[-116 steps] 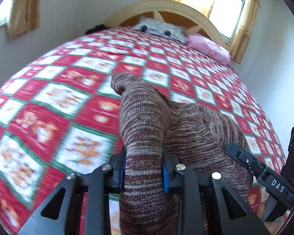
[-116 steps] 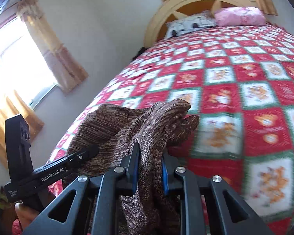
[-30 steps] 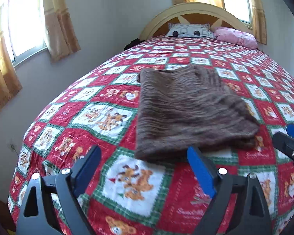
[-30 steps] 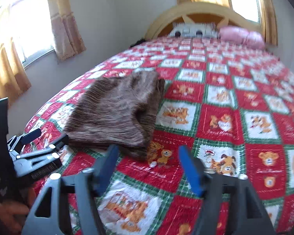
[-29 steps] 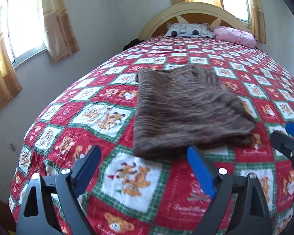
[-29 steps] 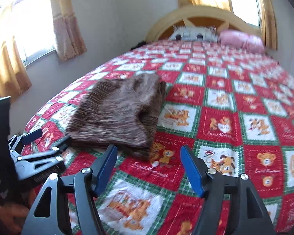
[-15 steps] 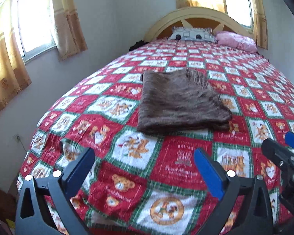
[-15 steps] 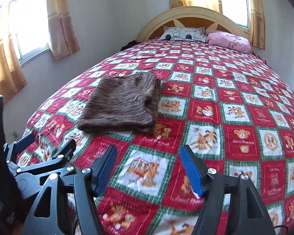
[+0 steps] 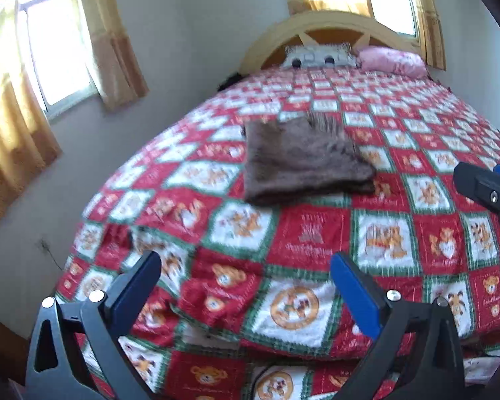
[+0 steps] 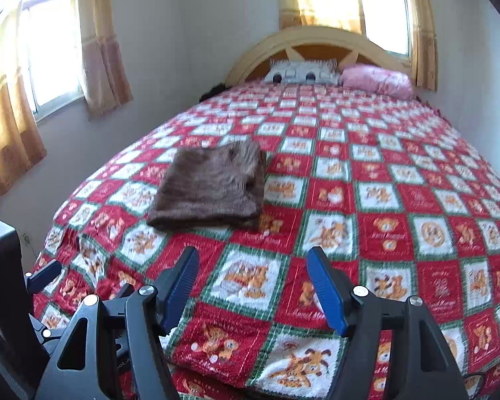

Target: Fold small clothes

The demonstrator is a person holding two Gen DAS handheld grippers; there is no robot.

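A brown knitted garment [image 9: 300, 160] lies folded in a flat rectangle on the red, white and green bedspread [image 9: 310, 240], near the bed's left side. It also shows in the right wrist view [image 10: 213, 186]. My left gripper [image 9: 246, 266] is open and empty, hanging back over the foot of the bed, well short of the garment. My right gripper [image 10: 253, 266] is open and empty too, above the foot of the bed. The tip of the right gripper shows at the right edge of the left wrist view [image 9: 483, 186].
A grey pillow [image 10: 300, 71] and a pink pillow [image 10: 376, 80] lie against the wooden headboard [image 10: 316, 40]. Curtained windows [image 10: 50, 56] flank the bed on the left wall and behind the headboard. The bed's foot edge [image 9: 283, 360] is just below my grippers.
Both grippers let go of the garment, which now lies folded on the bed. Both have drawn back toward the foot of the bed, so the garment looks smaller and farther.
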